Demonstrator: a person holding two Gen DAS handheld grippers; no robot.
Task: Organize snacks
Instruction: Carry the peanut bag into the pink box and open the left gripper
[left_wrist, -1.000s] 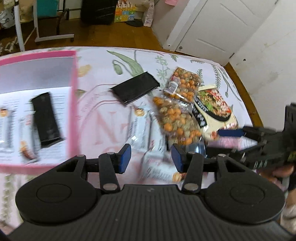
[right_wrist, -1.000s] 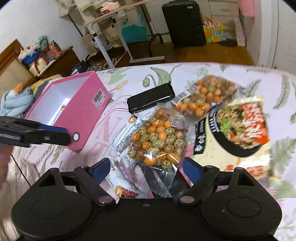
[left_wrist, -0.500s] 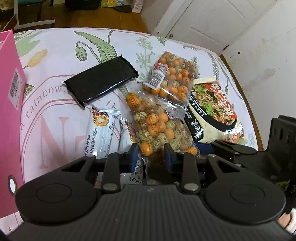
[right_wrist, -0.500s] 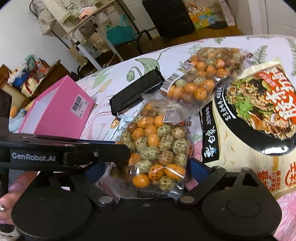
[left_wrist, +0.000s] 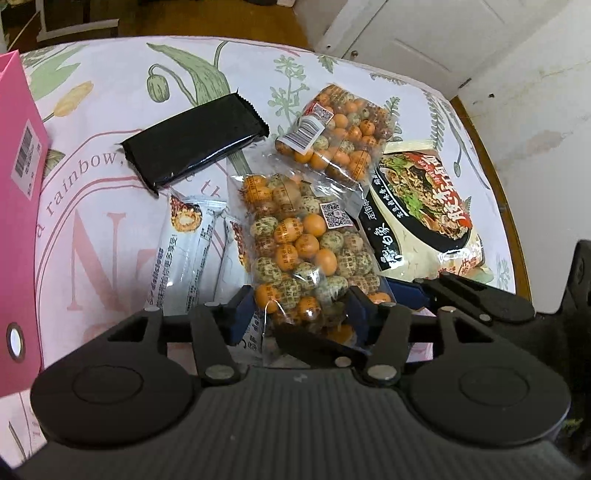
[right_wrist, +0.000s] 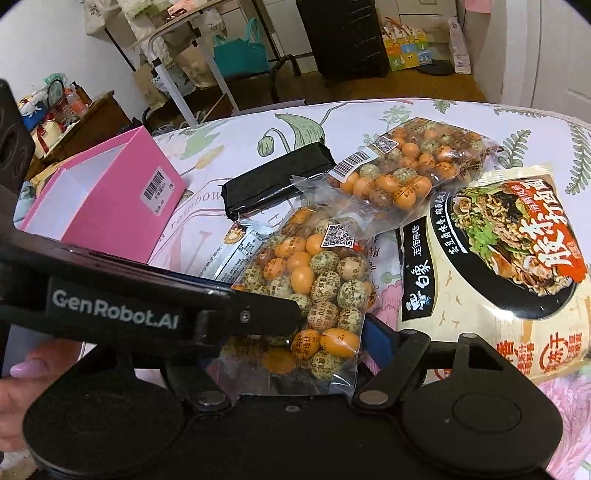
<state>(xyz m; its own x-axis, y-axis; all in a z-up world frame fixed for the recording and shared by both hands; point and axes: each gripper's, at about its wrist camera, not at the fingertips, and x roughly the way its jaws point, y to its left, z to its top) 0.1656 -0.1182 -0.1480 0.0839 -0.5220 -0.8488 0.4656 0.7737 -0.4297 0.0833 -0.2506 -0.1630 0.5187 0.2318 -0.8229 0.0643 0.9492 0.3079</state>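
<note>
Floral cloth covers the table (left_wrist: 110, 110). The pink box (right_wrist: 110, 206) stands at its left edge and a noodle packet (left_wrist: 424, 206) lies toward the right edge. Between them the nearer bag of coated nuts (left_wrist: 303, 251) runs lengthwise away from the near edge, overlapping the white bars (left_wrist: 192, 251). Both grippers crowd its near end. The left gripper (left_wrist: 301, 314) has just been opening its jaws and straddles the bag loosely. The right gripper (right_wrist: 306, 343) has just been closing its jaws, which flank the bag without visibly squeezing.

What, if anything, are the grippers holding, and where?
Cannot tell: the near bag has its end inside the left gripper, jaws just opening, and the right gripper, jaws just closing.
</note>
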